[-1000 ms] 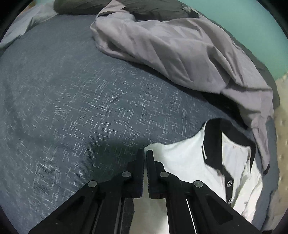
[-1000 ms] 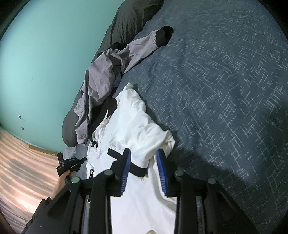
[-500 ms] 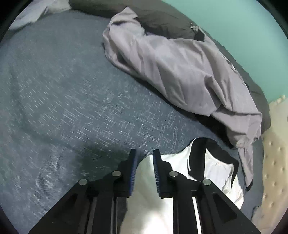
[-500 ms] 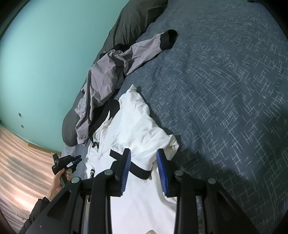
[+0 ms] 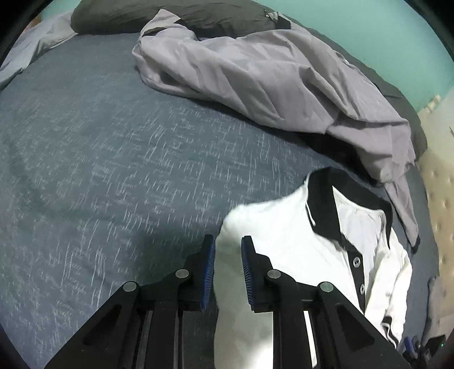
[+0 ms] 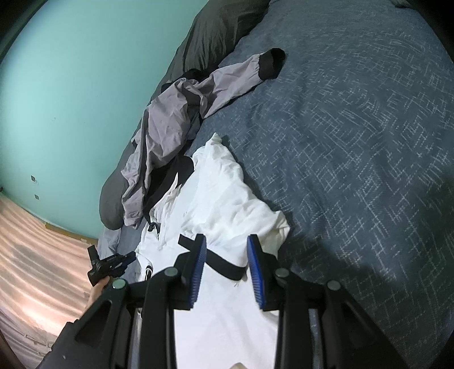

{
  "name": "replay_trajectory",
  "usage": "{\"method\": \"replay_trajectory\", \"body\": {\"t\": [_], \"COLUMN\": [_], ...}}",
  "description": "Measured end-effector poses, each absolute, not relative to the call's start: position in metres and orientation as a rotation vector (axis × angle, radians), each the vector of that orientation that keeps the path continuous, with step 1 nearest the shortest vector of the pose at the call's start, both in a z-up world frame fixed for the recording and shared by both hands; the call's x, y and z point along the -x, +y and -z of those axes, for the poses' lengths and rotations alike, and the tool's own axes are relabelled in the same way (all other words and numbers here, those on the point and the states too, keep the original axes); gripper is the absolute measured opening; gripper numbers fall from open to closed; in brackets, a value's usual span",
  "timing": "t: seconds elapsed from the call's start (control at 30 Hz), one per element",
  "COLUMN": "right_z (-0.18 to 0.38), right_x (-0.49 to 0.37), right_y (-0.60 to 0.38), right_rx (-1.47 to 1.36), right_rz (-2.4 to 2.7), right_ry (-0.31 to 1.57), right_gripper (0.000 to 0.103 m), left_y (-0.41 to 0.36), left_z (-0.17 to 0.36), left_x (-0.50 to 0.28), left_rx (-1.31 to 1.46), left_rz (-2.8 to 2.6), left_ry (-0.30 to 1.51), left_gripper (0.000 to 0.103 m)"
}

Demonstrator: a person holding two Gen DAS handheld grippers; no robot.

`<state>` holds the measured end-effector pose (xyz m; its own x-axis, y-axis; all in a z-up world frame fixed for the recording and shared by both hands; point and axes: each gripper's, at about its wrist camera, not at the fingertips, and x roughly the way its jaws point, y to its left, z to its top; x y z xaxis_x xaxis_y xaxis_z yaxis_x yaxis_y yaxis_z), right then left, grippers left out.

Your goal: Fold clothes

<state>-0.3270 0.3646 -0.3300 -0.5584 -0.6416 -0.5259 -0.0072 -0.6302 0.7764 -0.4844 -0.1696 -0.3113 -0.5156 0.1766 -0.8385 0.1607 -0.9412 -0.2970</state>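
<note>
A white polo shirt with a black collar and button placket lies on the blue-grey bedcover. My left gripper stands open over the shirt's shoulder edge; white cloth shows in the gap, but the pads do not press on it. In the right wrist view the same shirt lies crumpled, with its black sleeve band below my open right gripper. There the left gripper, held in a hand, sits by the shirt's left side.
A crumpled grey jacket with a black cuff lies beyond the shirt, against a dark pillow along the teal wall. A cream tufted surface borders the bed. The bedcover stretches wide on the other side.
My left gripper's jaws went from shut on the shirt's edge to open, and the gripper shifted a little. The right gripper kept still.
</note>
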Motion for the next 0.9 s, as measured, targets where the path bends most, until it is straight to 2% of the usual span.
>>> {"method": "replay_trajectory", "body": {"t": [0.33,0.6,0.9], "right_z": [0.331,0.331,0.331], "right_x": [0.334,0.33,0.334], "right_y": [0.371,0.367,0.367], "right_rx": [-1.192,-1.19,-1.186], "right_rz": [2.248,2.229,2.234], "right_ry": [-1.056,-1.077,-1.069], "right_gripper": [0.03,0.03,0.03], "left_y": [-0.181,-0.176,-0.171], "left_z": [0.296,0.305,0.32], "left_x": [0.478,0.462,0.483], "left_rx": [1.463,1.547,1.583], "left_rz": [-2.734,-2.707,-2.717], "left_ry": [-0.598,-0.437,-0.433], "left_gripper": [0.021,0.021,0.02]}}
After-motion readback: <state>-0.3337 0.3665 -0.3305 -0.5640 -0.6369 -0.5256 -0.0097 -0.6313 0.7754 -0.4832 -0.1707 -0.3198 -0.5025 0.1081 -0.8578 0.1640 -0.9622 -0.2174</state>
